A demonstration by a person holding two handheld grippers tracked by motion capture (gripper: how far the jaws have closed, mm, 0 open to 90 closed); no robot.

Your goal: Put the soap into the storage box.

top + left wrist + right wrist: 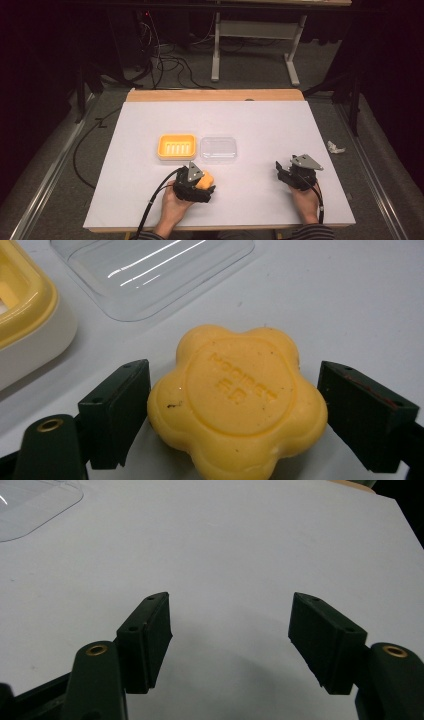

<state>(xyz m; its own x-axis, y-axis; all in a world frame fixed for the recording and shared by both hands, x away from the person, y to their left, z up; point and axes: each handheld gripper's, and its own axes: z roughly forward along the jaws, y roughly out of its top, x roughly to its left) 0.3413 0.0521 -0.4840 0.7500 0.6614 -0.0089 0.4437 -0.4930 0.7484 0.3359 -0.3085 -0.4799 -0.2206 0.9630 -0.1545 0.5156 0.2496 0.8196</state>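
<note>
Now my left gripper (235, 405) brackets the soap (237, 400), jaws not quite clamped, near the desk's (260, 120) front edge; my right gripper (230, 640) gapes empty.

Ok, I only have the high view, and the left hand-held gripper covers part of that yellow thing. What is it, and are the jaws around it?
Observer: It is a flower-shaped yellow soap with raised lettering on top, lying flat on the white table.
Operator: And the jaws?
Observer: The left hand-held gripper is open, with one jaw on each side of the soap and close against it. I cannot tell whether they touch it.
Operator: What about the right one?
Observer: The right hand-held gripper is open, with bare table between its jaws.
</note>
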